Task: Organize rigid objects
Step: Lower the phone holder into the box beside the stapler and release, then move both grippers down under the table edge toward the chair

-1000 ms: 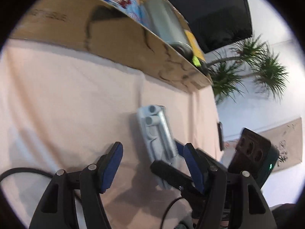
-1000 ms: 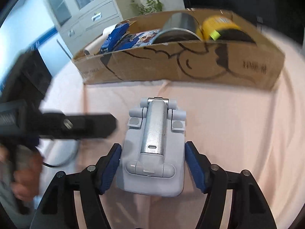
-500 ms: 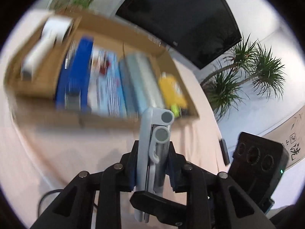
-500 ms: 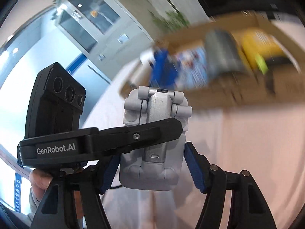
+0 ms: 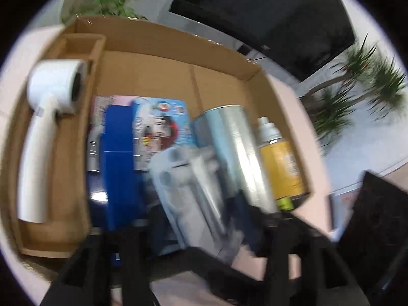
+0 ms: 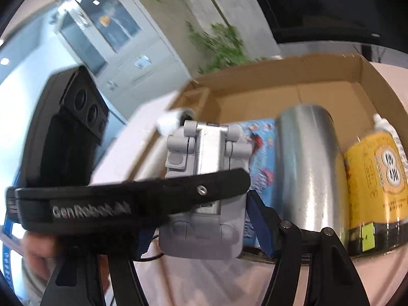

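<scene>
Grey plastic, the folding phone stand [image 6: 204,191] is carried over the cardboard box's [image 6: 280,76] near edge, clamped by the right gripper [image 6: 204,232]. The left gripper [image 5: 201,216], its jaws just reopened, brackets it loosely; contact cannot be told through the blur. Next, lowering onto the box's bare far floor seems called for.

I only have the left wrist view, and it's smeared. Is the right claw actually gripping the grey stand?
Observer: Yes. The right claw clamps the grey stand by its two side edges, near the base.
Operator: Which end is up?
Observer: The hinge knuckles are on top, with the silver strip facing the camera.
Operator: What's beyond the cardboard box on that side?
Observer: A glass-doored cabinet.
</scene>
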`<state>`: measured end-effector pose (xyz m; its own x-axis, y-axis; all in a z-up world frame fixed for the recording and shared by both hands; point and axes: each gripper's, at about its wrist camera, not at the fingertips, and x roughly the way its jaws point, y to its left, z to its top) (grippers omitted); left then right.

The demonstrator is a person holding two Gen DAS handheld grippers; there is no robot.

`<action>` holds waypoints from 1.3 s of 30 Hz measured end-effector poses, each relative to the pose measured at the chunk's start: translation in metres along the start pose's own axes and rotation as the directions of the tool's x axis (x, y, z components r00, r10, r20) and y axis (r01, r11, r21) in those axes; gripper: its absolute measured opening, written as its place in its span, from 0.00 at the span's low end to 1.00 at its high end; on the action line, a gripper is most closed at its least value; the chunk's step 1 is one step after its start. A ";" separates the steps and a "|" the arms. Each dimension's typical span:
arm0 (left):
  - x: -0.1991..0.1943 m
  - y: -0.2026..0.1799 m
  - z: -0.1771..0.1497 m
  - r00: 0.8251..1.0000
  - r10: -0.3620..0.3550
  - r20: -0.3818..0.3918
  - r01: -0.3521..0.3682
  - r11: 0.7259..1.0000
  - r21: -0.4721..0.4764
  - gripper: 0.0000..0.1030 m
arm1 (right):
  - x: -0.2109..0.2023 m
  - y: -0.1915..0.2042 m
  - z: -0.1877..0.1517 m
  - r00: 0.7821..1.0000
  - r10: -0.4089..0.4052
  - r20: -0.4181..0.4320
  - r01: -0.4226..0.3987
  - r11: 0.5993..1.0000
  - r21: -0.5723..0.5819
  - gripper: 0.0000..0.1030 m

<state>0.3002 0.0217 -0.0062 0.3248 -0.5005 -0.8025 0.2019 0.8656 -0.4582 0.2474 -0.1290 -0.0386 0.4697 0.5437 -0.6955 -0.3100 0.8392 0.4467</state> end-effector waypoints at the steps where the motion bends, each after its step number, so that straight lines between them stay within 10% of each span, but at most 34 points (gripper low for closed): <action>1: -0.004 0.000 -0.002 1.000 -0.011 0.014 0.011 1.000 0.018 0.57 | 0.000 0.001 -0.002 1.000 -0.006 0.016 0.006 1.000 -0.014 0.67; 6: -0.046 -0.001 -0.016 0.984 0.093 0.155 -0.103 0.993 0.058 0.59 | -0.022 0.008 -0.012 0.995 -0.055 0.089 0.062 0.995 -0.074 0.80; 14: -0.092 0.013 -0.038 0.949 0.154 0.276 -0.156 0.988 -0.014 0.59 | 0.012 0.021 -0.017 0.988 -0.156 0.011 0.155 0.973 -0.172 0.22; 17: -0.102 0.009 -0.051 0.918 0.209 0.336 -0.214 0.977 -0.024 0.59 | 0.013 0.019 -0.019 0.989 -0.144 0.016 0.145 0.977 -0.158 0.19; 19: -0.119 -0.006 -0.072 0.806 0.328 0.492 -0.366 0.930 -0.021 0.61 | -0.003 0.024 -0.028 0.984 -0.162 0.078 0.174 0.968 -0.183 0.26; 21: -0.132 -0.030 -0.103 0.616 0.461 0.639 -0.549 0.833 -0.071 0.84 | -0.026 0.029 -0.042 0.964 -0.208 0.168 0.240 0.950 -0.200 0.91; 22: -0.134 -0.037 -0.114 0.568 0.480 0.668 -0.581 0.809 -0.088 0.90 | -0.036 0.027 -0.050 0.953 -0.224 0.204 0.263 0.947 -0.187 1.00; 24: -0.133 -0.049 -0.138 0.532 0.503 0.681 -0.628 0.774 -0.081 0.99 | -0.049 0.020 -0.069 0.940 -0.264 0.217 0.303 0.938 -0.169 1.00; 26: -0.127 -0.055 -0.152 0.535 0.522 0.665 -0.647 0.759 -0.076 1.00 | -0.058 0.009 -0.084 0.930 -0.301 0.214 0.333 0.932 -0.139 1.00; 31: -0.108 -0.064 -0.187 0.637 0.512 0.576 -0.584 0.809 -0.073 1.00 | -0.084 -0.011 -0.116 0.903 -0.365 0.225 0.392 0.916 -0.086 1.00; 39: -0.110 -0.112 -0.231 0.668 0.440 0.599 -0.529 0.848 -0.032 1.00 | -0.148 -0.005 -0.154 0.882 -0.381 0.276 0.420 0.902 -0.098 1.00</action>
<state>0.0279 -0.0170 0.0453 0.8599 0.0385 -0.5089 -0.0306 0.9992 0.0239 0.0515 -0.2146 -0.0244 0.7606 0.1614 -0.6288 -0.1629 0.9851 0.0558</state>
